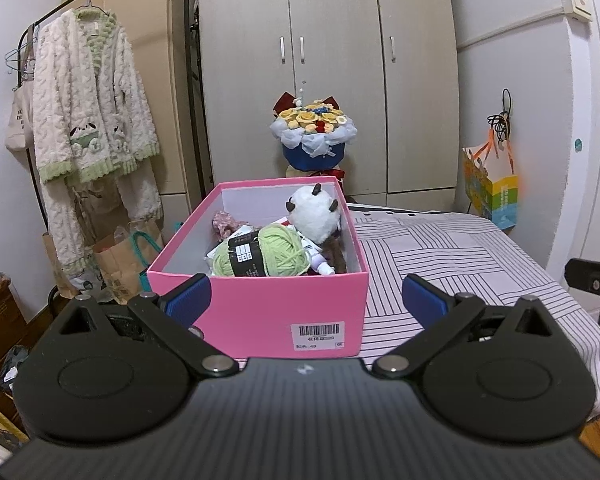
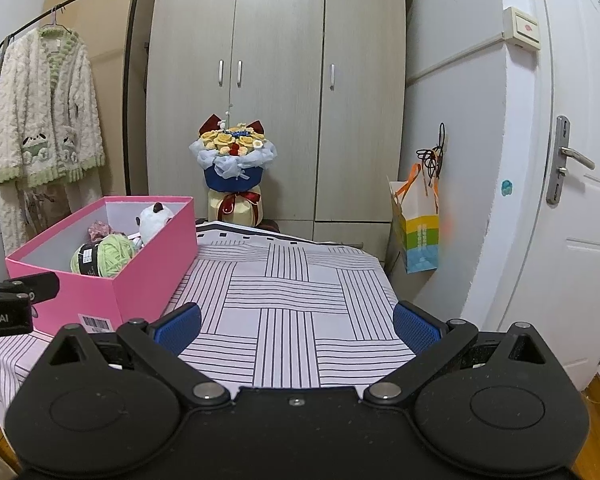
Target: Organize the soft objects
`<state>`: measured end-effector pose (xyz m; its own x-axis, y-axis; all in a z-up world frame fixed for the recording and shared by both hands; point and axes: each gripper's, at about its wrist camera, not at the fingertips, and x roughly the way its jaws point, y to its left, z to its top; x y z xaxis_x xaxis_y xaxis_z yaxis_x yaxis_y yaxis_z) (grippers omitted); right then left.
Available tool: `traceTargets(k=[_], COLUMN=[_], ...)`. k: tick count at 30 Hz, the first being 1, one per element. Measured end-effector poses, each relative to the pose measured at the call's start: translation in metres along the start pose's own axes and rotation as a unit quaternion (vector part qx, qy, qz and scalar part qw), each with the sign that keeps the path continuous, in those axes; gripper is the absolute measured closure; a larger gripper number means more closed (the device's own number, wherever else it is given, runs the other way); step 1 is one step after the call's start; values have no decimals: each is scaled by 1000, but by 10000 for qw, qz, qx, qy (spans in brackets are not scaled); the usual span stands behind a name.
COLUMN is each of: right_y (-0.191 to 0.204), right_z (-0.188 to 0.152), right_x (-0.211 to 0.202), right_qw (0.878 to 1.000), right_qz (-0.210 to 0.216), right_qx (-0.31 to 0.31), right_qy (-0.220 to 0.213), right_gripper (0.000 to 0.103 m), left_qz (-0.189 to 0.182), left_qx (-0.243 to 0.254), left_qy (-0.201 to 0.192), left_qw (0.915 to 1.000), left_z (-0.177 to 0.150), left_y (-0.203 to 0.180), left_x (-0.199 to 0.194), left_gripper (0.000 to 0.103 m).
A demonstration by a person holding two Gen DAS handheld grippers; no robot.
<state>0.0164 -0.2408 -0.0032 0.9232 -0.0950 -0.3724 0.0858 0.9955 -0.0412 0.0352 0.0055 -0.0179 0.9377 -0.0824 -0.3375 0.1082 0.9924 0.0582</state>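
A pink box (image 1: 260,308) stands on the striped table cloth (image 1: 460,264). In it lie a green yarn ball (image 1: 274,254), a white plush toy (image 1: 316,210) with dark horns, and a pinkish cloth item (image 1: 226,222). My left gripper (image 1: 306,298) is open and empty, just in front of the box's near wall. In the right wrist view the box (image 2: 148,276) is at the left with the yarn (image 2: 108,256) and plush (image 2: 154,218) inside. My right gripper (image 2: 296,326) is open and empty above the bare cloth (image 2: 288,292).
A flower bouquet (image 1: 314,132) stands behind the table before a wardrobe (image 1: 324,60). A fluffy robe (image 1: 88,120) hangs on a rack at left, paper bags (image 1: 120,264) below it. A colourful bag (image 2: 416,232) hangs on the right wall next to a door (image 2: 580,200).
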Motion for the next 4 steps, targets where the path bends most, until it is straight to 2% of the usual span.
traceTargets(k=[4], right_y=[0], right_z=[0], right_x=[1], right_qw=[10000], right_qz=[10], right_qx=[-7], right_qy=[-4], right_gripper=[0], left_qz=[-3], left_qx=[-1], left_qy=[8], left_qw=[10000], left_z=[0], left_y=[0], left_x=[0], left_gripper=[0])
